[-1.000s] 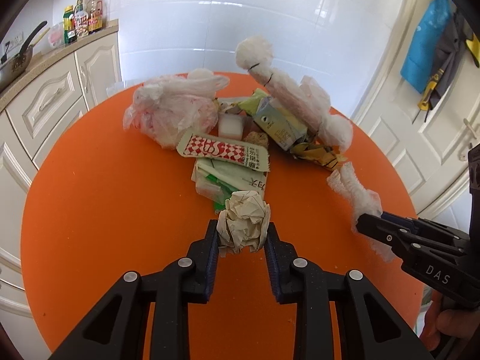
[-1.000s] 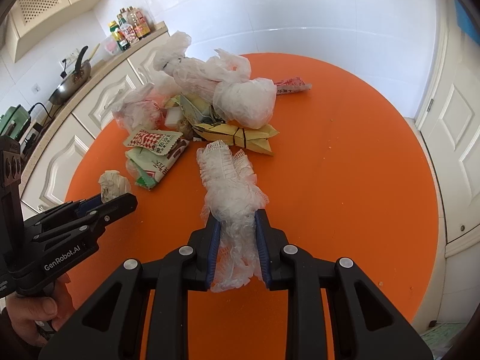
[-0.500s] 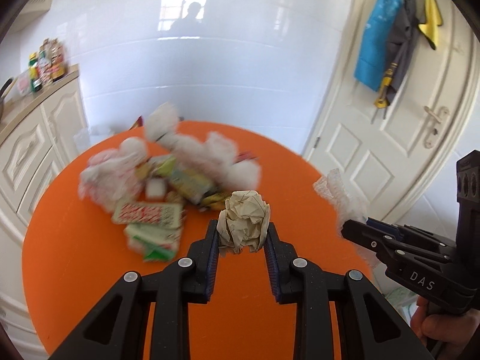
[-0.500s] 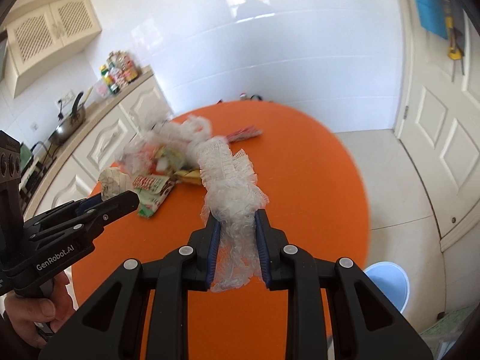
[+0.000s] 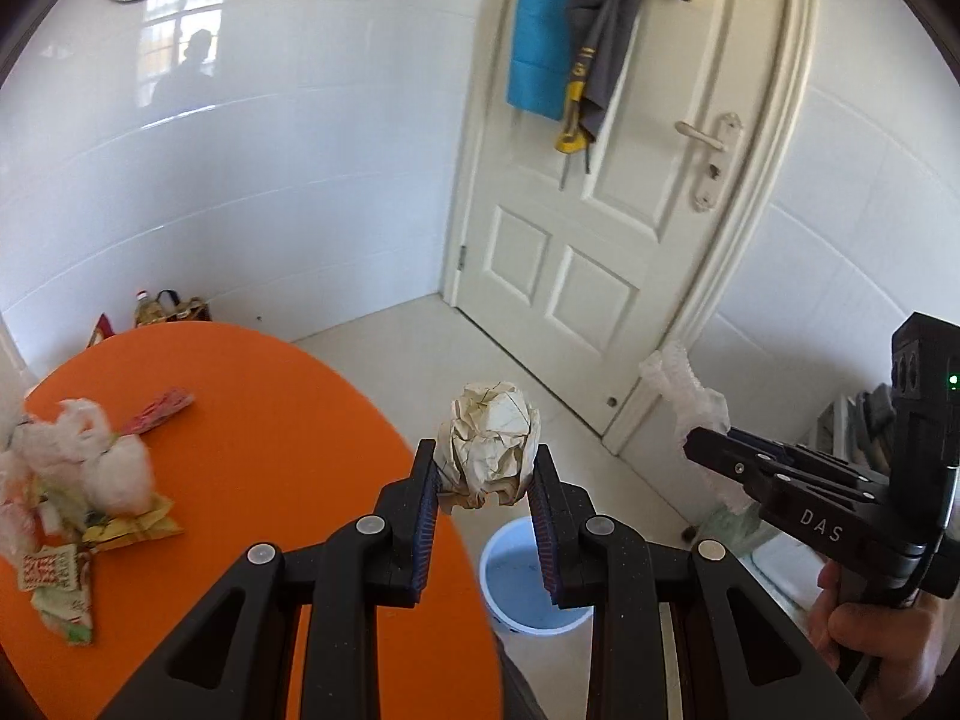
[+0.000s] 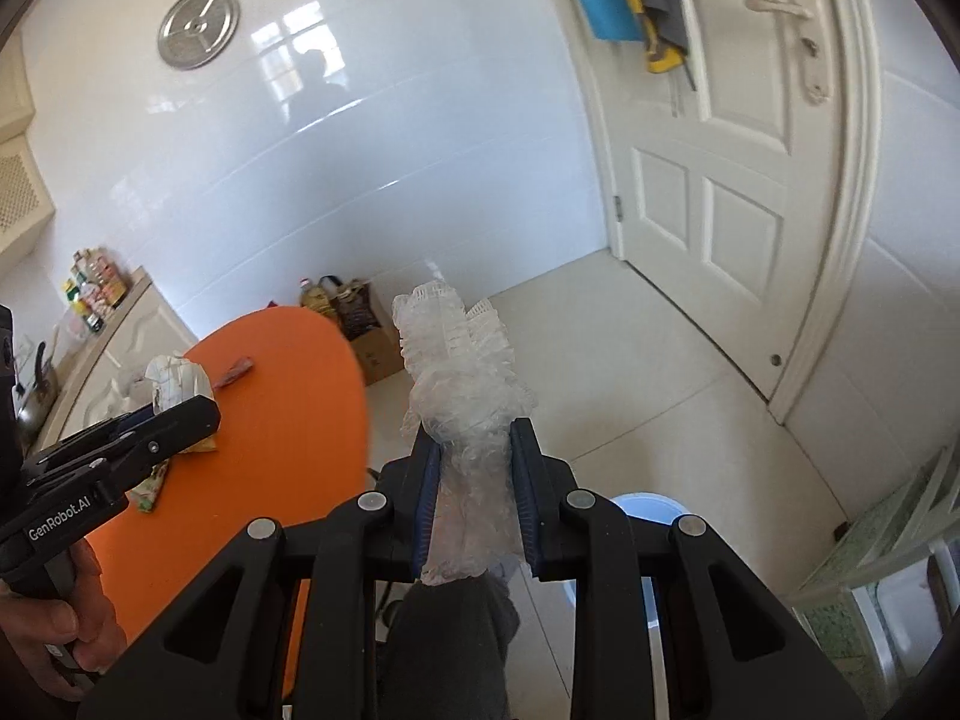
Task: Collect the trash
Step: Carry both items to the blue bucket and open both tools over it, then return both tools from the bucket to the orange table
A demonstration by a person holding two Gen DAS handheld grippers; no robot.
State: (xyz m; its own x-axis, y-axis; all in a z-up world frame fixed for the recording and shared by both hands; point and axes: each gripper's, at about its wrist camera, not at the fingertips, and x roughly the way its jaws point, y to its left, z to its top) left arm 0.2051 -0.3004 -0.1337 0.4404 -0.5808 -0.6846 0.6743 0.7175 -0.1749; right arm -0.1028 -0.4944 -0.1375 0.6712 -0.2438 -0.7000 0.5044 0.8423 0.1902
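My left gripper (image 5: 485, 480) is shut on a crumpled paper ball (image 5: 489, 450) and holds it in the air past the orange table's (image 5: 288, 420) right edge, above a blue bin (image 5: 528, 585) on the floor. My right gripper (image 6: 474, 480) is shut on a wad of clear plastic wrap (image 6: 462, 396), also off the table, with the blue bin (image 6: 651, 510) partly hidden below it. The right gripper also shows in the left wrist view (image 5: 696, 450), and the left gripper in the right wrist view (image 6: 204, 414). More trash (image 5: 78, 492) lies piled on the table.
A white door (image 5: 606, 228) with hanging clothes stands ahead. Bags and a cardboard box (image 6: 360, 330) sit on the floor by the tiled wall. Kitchen cabinets (image 6: 120, 336) with bottles are at the left. A green-patterned rack (image 6: 888, 570) stands at the right.
Both grippers have swung right off the table with their loads still held. The trash pile has slid to the left of view, and the door and blue bin have come into view.
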